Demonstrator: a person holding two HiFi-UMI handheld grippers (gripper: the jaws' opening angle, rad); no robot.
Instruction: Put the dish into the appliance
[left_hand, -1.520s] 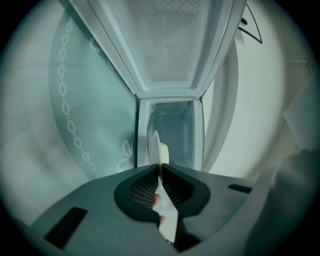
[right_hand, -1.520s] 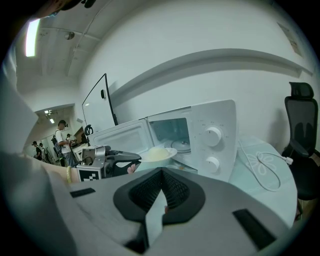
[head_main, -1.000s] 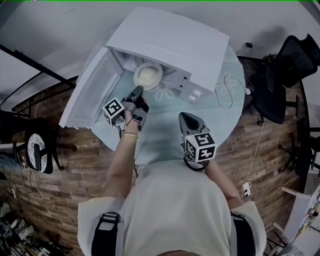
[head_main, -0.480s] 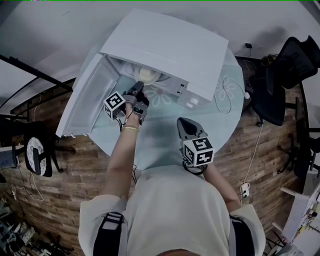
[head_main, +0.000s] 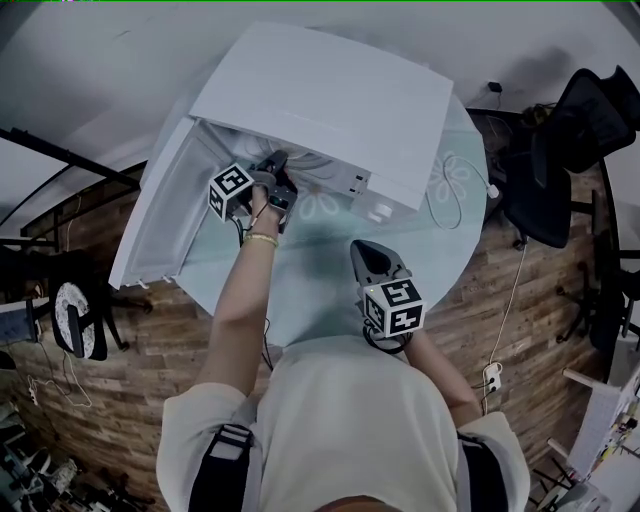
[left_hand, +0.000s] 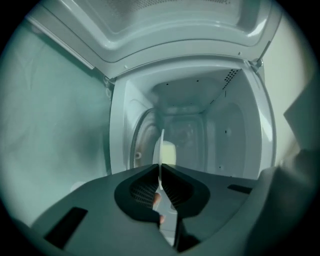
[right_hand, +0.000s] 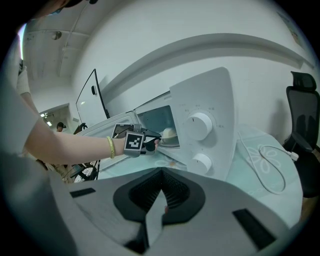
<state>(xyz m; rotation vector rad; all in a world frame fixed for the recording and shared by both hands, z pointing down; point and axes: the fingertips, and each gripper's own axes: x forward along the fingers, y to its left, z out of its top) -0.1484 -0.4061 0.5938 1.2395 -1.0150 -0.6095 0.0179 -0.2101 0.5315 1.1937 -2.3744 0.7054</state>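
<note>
**Figure. Dish at the mouth of the appliance.** The left claw (left_hand: 160, 172) is pinching the thin rim of the dish (left_hand: 160, 145), its two jaws pressed onto the rim from either side. The dish is projecting straight ahead of the jaws into the white cavity of the appliance (head_main: 330, 100). It is carrying a pale mound of food (left_hand: 169, 152). In the right gripper view the dish (right_hand: 170, 141) is sitting just inside the cavity opening, left of the control panel. The left claw (right_hand: 150, 142) is reaching in beside the open door (head_main: 165, 215). Whether the dish is touching the cavity floor cannot be told.

The right claw (right_hand: 161, 172) is hanging over the near half of the round surface (head_main: 320, 290), well apart from the appliance. Its jaws are pressed together with nothing between them.

The appliance is standing toward the far edge of the surface, with its door swung out over the far-left edge.

Count:
- One dish
- One appliance with one door
- Two round knobs, the upper knob (right_hand: 199, 125) above the lower knob (right_hand: 201, 162)
- Two claws
- One white cable (head_main: 455, 190), lying near the right edge of the surface
</note>
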